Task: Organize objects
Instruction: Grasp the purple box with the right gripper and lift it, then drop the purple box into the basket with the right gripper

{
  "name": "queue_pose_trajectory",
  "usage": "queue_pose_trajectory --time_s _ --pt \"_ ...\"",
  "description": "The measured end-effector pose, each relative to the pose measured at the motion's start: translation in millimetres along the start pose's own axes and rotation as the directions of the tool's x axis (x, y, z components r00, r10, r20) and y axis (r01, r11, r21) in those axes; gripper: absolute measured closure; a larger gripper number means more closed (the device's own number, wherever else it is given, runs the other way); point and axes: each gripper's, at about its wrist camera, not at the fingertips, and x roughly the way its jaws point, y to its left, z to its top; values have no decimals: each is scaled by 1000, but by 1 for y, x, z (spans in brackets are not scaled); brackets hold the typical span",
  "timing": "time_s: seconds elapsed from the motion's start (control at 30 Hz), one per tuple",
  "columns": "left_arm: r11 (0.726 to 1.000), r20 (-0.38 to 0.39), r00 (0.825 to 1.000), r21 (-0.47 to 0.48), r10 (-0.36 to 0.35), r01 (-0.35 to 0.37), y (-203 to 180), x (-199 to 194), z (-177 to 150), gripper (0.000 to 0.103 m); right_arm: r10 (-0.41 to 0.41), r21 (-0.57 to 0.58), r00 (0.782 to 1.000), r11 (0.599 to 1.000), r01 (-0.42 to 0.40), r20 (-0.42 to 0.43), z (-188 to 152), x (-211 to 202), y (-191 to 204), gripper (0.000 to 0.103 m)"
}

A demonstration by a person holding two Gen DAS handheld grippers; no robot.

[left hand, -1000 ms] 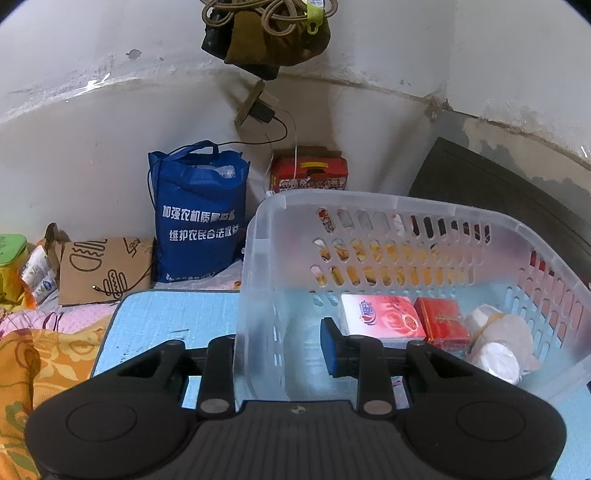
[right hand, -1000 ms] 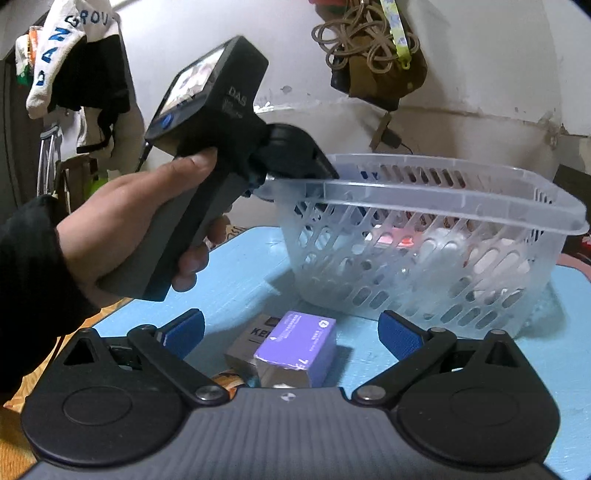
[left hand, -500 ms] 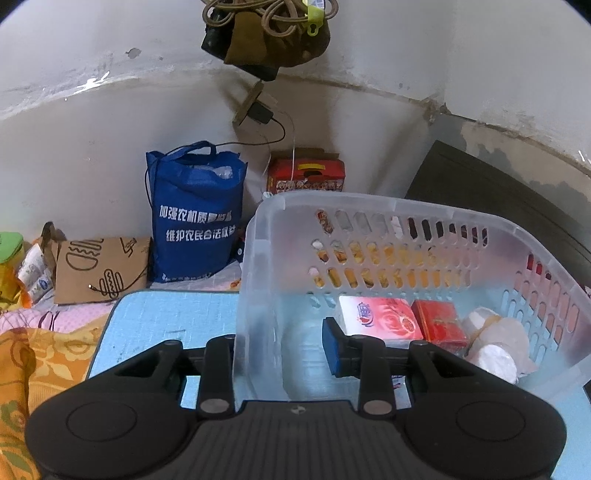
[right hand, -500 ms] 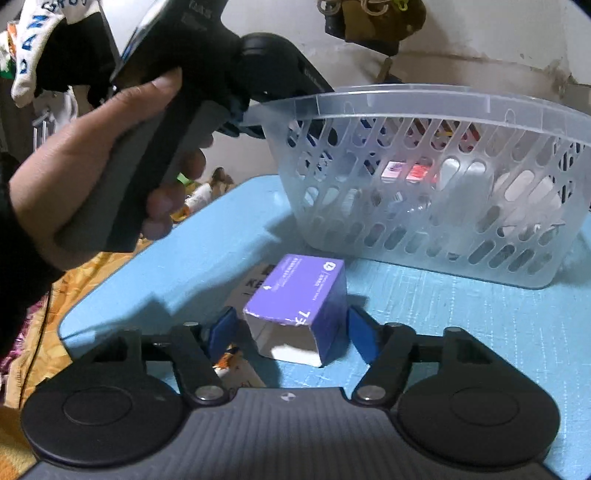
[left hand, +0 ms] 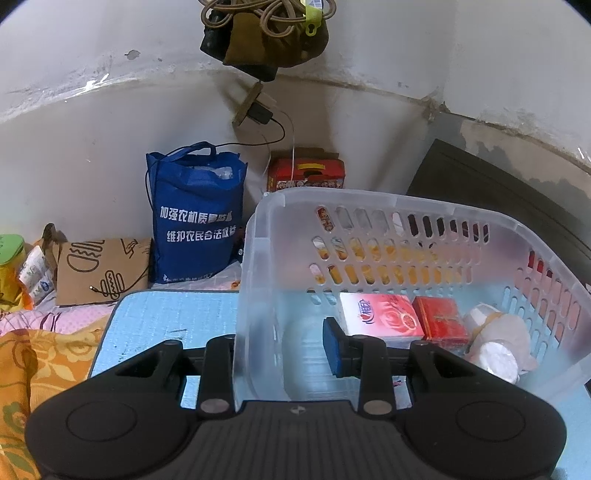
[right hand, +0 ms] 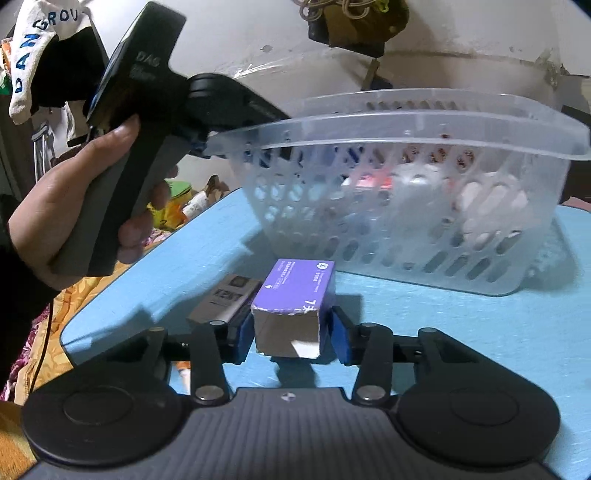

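Note:
A clear plastic basket (left hand: 369, 201) stands on the blue mat (left hand: 166, 317). My left gripper (left hand: 280, 349) is shut on its near left wall, one finger inside, one outside. Inside lie a pink-and-white box (left hand: 380, 319), a red box (left hand: 439, 321) and a white wrapped bundle (left hand: 495, 343). In the right wrist view my right gripper (right hand: 293, 334) is shut on a purple box (right hand: 295, 299), held just above the mat in front of the basket (right hand: 406, 122). A grey KENT pack (right hand: 225, 299) lies beside it. The left gripper's handle (right hand: 122, 177) holds the basket rim.
A blue tote bag (left hand: 195, 214), a brown cardboard bag (left hand: 103, 269) and a red carton (left hand: 306, 175) stand against the wall behind the mat. An orange patterned cloth (left hand: 22, 369) lies left of the mat. Things hang from the wall (left hand: 266, 33).
My right gripper went from open to shut on the purple box and lifted it slightly. The left gripper stayed clamped on the basket wall.

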Motion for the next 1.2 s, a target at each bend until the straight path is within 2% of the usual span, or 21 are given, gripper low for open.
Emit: queue_pose_trajectory --time_s 0.3,0.4,0.53,0.73,0.9,1.1,1.2 --pt "1000 3 1000 3 18 -18 -2 -1 0 66 -42 -97 999 994 45 32 -8 -45 -12 57" --pt "1000 1 1000 -4 18 -18 -2 -1 1 66 -36 -85 998 996 40 54 -9 -65 -21 57" --pt "1000 1 1000 -4 19 -19 -2 -1 1 66 -9 -50 993 999 15 117 1 -95 -19 57" --pt "1000 0 1000 -9 23 -23 -3 -1 1 66 34 -89 971 996 -13 238 34 -124 -7 57" --pt "1000 -1 1000 -10 21 -21 -3 -1 1 66 -20 -77 956 996 44 293 73 -120 -21 57" --pt "1000 -1 1000 -4 14 -14 -3 -2 0 66 -110 -6 947 993 117 303 117 -84 -47 57" --pt "1000 -2 1000 2 18 -18 -4 -2 1 66 -142 30 950 990 139 277 124 -61 -61 57"
